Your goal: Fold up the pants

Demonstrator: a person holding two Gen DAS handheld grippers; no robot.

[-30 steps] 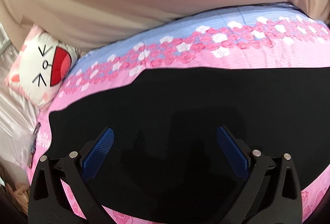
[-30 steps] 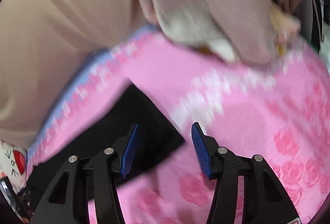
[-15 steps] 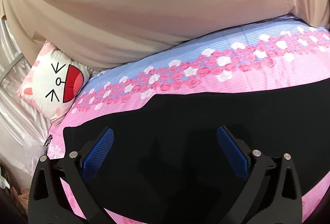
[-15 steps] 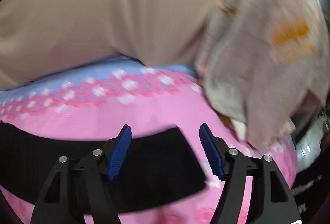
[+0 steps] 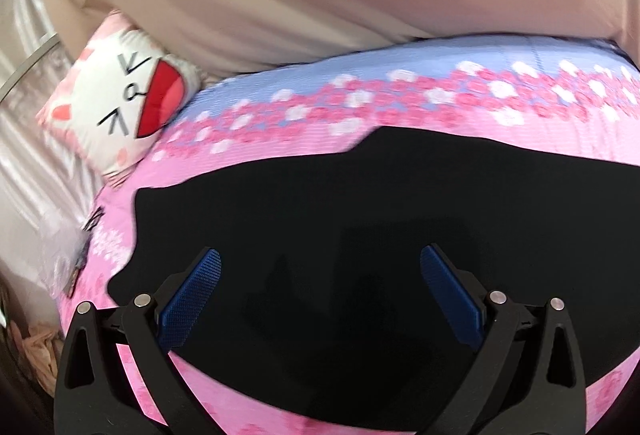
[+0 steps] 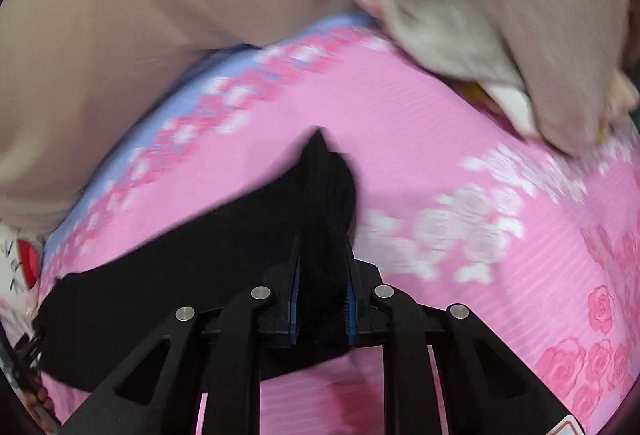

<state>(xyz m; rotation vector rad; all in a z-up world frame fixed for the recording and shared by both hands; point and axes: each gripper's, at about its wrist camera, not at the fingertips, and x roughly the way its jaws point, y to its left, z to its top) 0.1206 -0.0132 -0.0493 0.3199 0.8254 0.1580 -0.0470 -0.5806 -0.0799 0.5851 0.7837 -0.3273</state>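
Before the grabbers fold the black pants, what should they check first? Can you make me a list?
1. Right gripper pinching the pants: ok, its jaws have just closed on a bunched end of the cloth.
2. Left gripper holding the pants: not ok, its jaws are wide open above the cloth with nothing between them.
3. Pants spread flat on the bed: ok in the left view.
4. Room to fold: ok, the pillow and the beige cloth pile lie apart from the pants.
5. Grip holds both layers: cannot tell, the cloth is black and blurred.
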